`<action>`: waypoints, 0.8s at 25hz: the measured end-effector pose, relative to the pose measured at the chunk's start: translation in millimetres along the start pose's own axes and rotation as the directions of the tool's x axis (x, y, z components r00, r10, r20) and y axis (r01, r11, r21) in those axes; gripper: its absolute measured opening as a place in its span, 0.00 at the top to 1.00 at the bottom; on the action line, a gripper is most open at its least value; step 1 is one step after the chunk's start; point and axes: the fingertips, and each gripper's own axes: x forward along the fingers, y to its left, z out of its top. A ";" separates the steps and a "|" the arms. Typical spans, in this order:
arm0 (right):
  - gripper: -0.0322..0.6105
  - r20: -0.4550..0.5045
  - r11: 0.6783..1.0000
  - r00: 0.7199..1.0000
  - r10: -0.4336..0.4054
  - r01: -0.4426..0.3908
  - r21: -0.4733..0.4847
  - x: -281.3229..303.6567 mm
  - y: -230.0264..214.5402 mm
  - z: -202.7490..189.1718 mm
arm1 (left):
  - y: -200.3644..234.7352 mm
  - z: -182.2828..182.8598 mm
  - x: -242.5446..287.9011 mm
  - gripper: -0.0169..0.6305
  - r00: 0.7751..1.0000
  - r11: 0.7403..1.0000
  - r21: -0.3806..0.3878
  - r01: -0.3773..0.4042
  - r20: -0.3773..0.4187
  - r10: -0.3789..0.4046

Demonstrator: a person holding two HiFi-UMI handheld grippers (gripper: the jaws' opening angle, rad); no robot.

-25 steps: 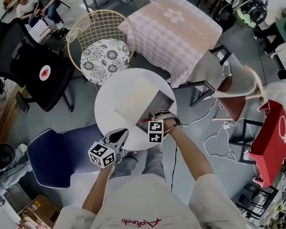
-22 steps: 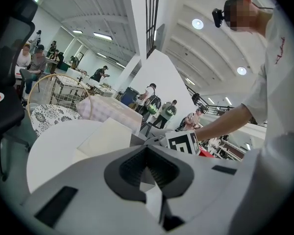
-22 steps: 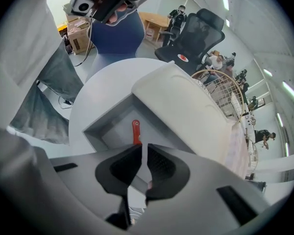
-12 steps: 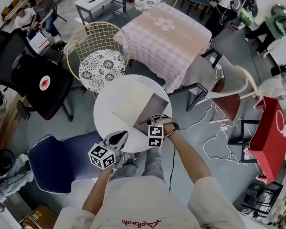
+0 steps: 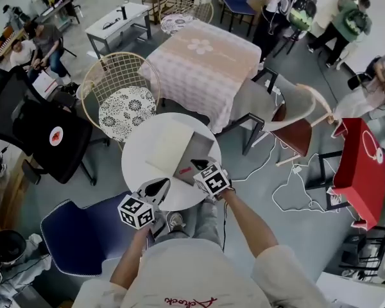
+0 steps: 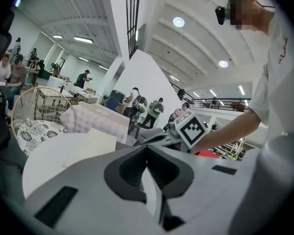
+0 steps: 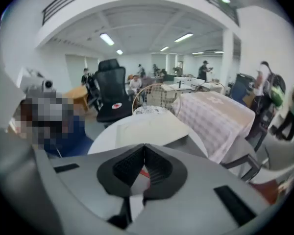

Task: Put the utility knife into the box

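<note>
An open box (image 5: pixel 194 154) with a grey inside and a cream lid (image 5: pixel 169 147) lies on the round white table (image 5: pixel 136 172). The red utility knife (image 5: pixel 196 163) shows as a small red strip at the box's near edge. My right gripper (image 5: pixel 201 167) hovers just over that spot, its tips meeting, shut. In the right gripper view, a sliver of the knife (image 7: pixel 143 173) shows through the gap behind the closed tips (image 7: pixel 144 146); the pads do not visibly clamp it. My left gripper (image 5: pixel 159 186) hangs shut at the table's near rim, with nothing in it (image 6: pixel 148 148).
A wire chair with a patterned cushion (image 5: pixel 123 111) and a pink checked table (image 5: pixel 202 63) stand beyond the round table. A blue chair (image 5: pixel 77 230) is near left, a black office chair (image 5: pixel 48 133) far left, and a brown chair (image 5: pixel 295 130) and floor cables (image 5: pixel 295 185) to the right.
The right gripper's marker cube has tilted and the gripper has drawn slightly back from the box. The left gripper has held still. The head view has swung, shifting the table leftward.
</note>
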 end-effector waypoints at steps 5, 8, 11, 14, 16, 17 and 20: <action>0.92 0.254 0.938 0.966 -0.048 -0.044 0.345 -43.2 1.7 20.3 | -13.8 7.2 -1.2 0.96 0.999 0.999 0.034 0.036 -0.002 -0.036; 0.92 0.358 0.879 0.926 -0.121 -0.068 0.471 -68.2 1.2 22.0 | -21.6 12.4 0.4 0.96 0.998 0.996 0.059 0.060 0.001 -0.060; 0.92 0.393 0.863 0.905 -0.165 -0.061 0.502 -85.2 5.8 16.7 | -29.1 15.2 -0.3 0.96 0.997 0.994 0.078 0.080 0.006 -0.081; 0.92 0.393 0.873 0.902 -0.182 -0.035 0.486 -96.0 14.3 10.2 | -36.3 14.8 -3.6 0.96 0.996 0.991 0.092 0.092 0.004 -0.093; 0.92 0.398 0.881 0.898 -0.188 -0.025 0.472 -103.6 21.1 7.0 | -42.1 13.8 -6.0 0.96 0.995 0.990 0.100 0.095 0.006 -0.096; 0.92 0.402 0.883 0.896 -0.189 -0.025 0.469 -108.1 25.8 4.3 | -46.0 12.1 -8.0 0.96 0.995 0.990 0.102 0.095 0.007 -0.096; 0.92 0.414 0.888 0.891 -0.184 -0.029 0.458 -121.9 39.2 -5.2 | -59.4 7.5 -12.5 0.96 0.996 0.990 0.107 0.089 0.012 -0.091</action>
